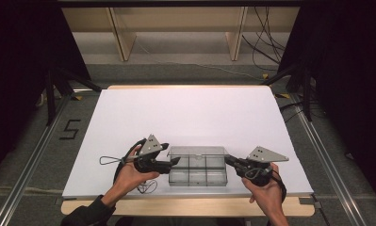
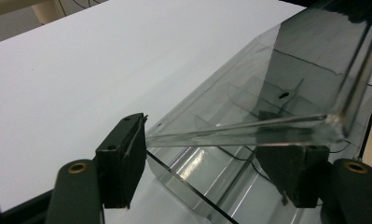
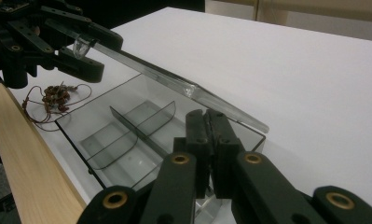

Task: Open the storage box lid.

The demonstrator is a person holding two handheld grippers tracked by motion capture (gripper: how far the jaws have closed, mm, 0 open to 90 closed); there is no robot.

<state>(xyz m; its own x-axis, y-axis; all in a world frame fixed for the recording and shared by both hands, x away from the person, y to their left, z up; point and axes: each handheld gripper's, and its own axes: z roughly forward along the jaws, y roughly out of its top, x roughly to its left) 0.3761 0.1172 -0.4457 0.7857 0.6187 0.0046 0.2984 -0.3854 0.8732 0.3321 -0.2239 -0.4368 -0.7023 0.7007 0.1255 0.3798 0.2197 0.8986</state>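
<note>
Tongs from both sides work a clear plastic compartment box (image 1: 197, 170) that sits near the front edge of the white desk (image 1: 190, 113), its long axis running left to right across the person's front. The left tongs (image 1: 175, 161) hold the box's hinged lid (image 3: 174, 84) by its tab at the left end, one jaw above and one below, and the lid stands tilted up, its free edge raised toward the person while the hinge side stays along the far wall; that hold appears meant to swing the lid open or shut. The right tongs (image 3: 207, 135) are clenched, jaws pressed together with nothing between them, and rest against the box's right end, probably to steady it against sliding. Dividers (image 3: 141, 122) split the empty tray into compartments. A beaded cord bracelet (image 3: 55, 98) lies on the desk just beside the box's left front corner.
</note>
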